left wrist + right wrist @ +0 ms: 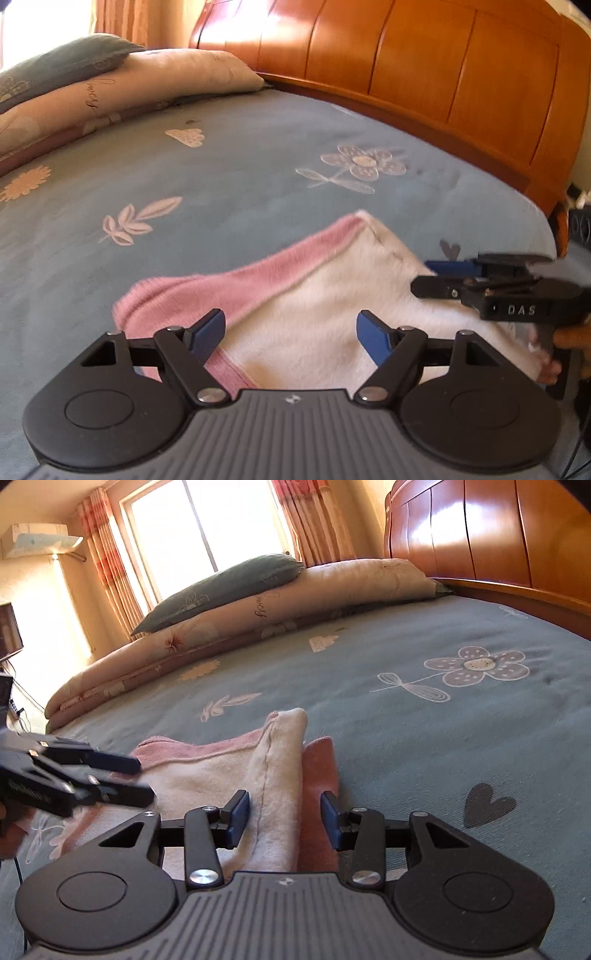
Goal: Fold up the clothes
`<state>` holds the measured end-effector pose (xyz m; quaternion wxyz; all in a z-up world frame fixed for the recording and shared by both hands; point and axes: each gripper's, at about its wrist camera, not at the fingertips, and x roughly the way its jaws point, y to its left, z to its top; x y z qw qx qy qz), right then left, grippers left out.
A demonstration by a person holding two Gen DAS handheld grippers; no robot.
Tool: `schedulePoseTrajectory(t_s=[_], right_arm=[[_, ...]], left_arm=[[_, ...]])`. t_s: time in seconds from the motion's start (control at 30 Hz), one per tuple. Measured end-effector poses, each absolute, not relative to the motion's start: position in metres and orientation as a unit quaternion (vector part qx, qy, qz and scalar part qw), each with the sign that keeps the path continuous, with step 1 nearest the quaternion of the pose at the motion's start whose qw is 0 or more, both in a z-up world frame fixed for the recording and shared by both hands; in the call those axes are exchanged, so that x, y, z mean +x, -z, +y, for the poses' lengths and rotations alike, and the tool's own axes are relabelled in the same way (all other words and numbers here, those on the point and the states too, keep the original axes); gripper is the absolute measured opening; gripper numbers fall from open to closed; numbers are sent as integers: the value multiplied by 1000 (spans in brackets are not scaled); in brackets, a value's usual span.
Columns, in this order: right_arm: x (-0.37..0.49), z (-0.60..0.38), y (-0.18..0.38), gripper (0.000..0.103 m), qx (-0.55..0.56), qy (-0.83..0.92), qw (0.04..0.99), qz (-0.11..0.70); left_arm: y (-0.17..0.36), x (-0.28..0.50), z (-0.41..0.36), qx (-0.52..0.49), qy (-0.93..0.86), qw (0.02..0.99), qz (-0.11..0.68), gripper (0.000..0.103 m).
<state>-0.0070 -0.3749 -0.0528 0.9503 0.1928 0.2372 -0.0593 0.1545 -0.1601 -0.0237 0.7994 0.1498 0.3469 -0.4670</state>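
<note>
A fluffy white garment [325, 314] with a pink border [207, 288] lies partly folded on the blue-grey bed sheet [221, 184]. My left gripper [290, 332] hovers just over its near part, open wide, nothing pinched. In the right wrist view the garment's white folded ridge [275, 775] and a pink layer [319, 771] run between the fingers of my right gripper [286, 816], which is open around them. The right gripper [439, 277] comes in from the right edge of the cloth, and the left gripper [136, 779] from the left.
A wooden headboard [424, 74] runs along the bed's far side. A rolled quilt [258, 609] and a grey pillow [229, 587] lie at the far end under a curtained window [207, 528]. A hand [569, 338] holds the right gripper. Bare sheet lies beyond the garment.
</note>
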Motion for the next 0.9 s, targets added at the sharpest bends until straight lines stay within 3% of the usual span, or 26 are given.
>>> schedulePoseTrajectory(t_s=[0.3, 0.5, 0.7, 0.9], right_arm=[[-9, -377, 48, 50, 197, 52, 951, 234], [-11, -382, 48, 50, 220, 37, 947, 230], [-8, -389, 54, 26, 256, 20, 935, 245], [-9, -395, 59, 23, 280, 23, 926, 251]], left_arm=[[53, 200, -186, 92, 440, 794, 409, 77], [36, 173, -205, 114, 476, 788, 373, 77], [25, 157, -228, 113, 508, 769, 372, 78], [31, 157, -263, 59, 536, 739, 404, 77]])
